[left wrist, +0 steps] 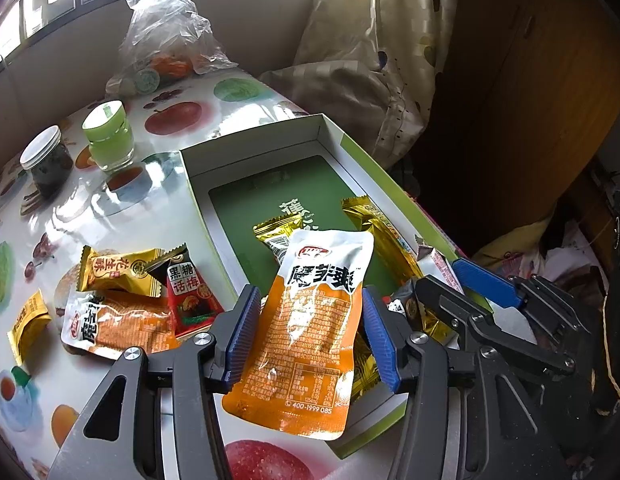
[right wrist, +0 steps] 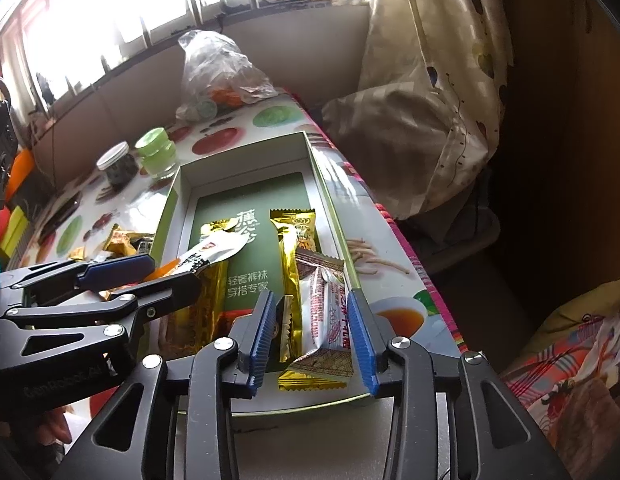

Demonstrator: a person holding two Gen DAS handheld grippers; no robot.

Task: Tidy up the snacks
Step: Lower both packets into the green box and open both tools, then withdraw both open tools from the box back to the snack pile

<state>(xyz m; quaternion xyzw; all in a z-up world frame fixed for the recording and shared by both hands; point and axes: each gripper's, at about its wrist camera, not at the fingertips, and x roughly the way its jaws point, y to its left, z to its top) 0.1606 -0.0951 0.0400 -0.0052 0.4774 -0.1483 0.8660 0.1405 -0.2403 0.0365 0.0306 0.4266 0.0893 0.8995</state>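
Observation:
An open white-and-green box (left wrist: 249,148) (right wrist: 169,208) lies on the fruit-patterned table. My left gripper (left wrist: 313,336) (right wrist: 157,274) is shut on an orange-and-white snack pouch (left wrist: 314,320) (right wrist: 207,258), held tilted above the box's near left part. My right gripper (right wrist: 312,332) (left wrist: 462,284) is open over the box's near right corner. A white-and-red wafer pack (right wrist: 326,320) lies between its pads, resting on a long gold bar (right wrist: 295,232). A second gold pack (left wrist: 277,236) lies in the box. Left of the box lie a yellow candy (left wrist: 113,270), a red-and-black candy (left wrist: 189,292) and another orange pouch (left wrist: 117,328).
A green-lidded glass jar (left wrist: 107,136) and a dark jar with a white lid (left wrist: 47,164) stand at the table's far left. A crumpled plastic bag (left wrist: 169,48) sits at the back. Bedding (left wrist: 370,60) hangs beyond the table's right edge.

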